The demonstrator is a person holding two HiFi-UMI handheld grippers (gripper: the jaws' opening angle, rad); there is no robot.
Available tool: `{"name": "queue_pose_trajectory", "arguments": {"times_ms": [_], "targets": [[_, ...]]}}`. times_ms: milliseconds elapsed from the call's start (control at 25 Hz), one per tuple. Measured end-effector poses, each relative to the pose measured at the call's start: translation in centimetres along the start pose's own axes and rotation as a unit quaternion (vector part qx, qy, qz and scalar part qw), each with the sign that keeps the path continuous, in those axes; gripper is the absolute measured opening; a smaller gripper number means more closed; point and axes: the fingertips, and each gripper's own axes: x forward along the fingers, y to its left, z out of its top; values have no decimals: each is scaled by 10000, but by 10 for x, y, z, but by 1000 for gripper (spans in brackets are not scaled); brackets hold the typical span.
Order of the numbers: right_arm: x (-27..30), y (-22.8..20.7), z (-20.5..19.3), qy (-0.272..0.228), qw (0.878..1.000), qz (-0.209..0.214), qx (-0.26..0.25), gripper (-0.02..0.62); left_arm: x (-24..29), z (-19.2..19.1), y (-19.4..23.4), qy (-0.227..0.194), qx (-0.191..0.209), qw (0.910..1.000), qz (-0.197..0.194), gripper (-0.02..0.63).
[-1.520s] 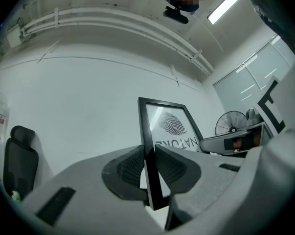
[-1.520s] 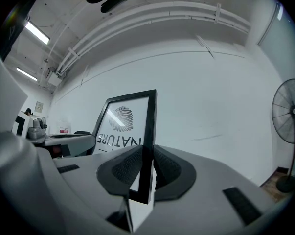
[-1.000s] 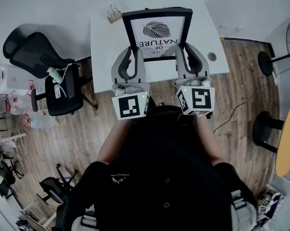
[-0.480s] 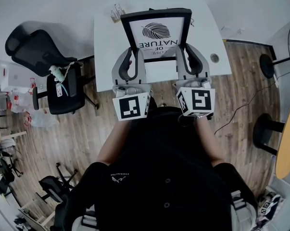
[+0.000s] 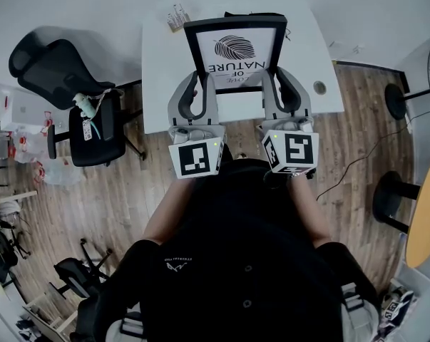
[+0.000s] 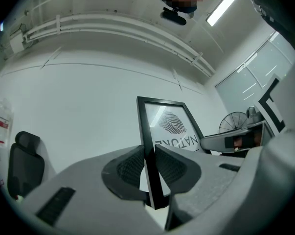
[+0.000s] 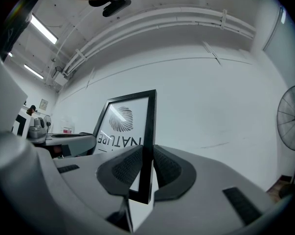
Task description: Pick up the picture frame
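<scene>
The picture frame [image 5: 234, 48] is black, with a leaf print and the word NATURE upside down to me. It hangs over the white table [image 5: 157, 84], held by both side rails. My left gripper [image 5: 200, 79] is shut on the left rail, and its dark ribbed pads pinch that rail [image 6: 146, 146] in the left gripper view. My right gripper [image 5: 275, 75] is shut on the right rail, which stands upright between its pads [image 7: 148, 146] in the right gripper view. The frame's lower edge is hidden behind the grippers in the head view.
A small packet [image 5: 177, 16] lies at the table's far left corner, and a round cable hole [image 5: 319, 87] sits near its right edge. A black office chair [image 5: 79, 112] stands to the left on the wooden floor. A floor fan [image 7: 291, 116] is off to the right.
Both grippers keep their hold on the frame. In the head view the table and frame have slid slightly to the right.
</scene>
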Motion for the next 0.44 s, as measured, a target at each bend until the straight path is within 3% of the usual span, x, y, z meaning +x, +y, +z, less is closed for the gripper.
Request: {"name": "queue_pose_trajectory", "arguments": {"times_ms": [440], "targets": [[-5, -5, 7, -17, 10000, -46, -22, 67, -1, 9, -2, -96, -12, 10000, -6, 77]]}}
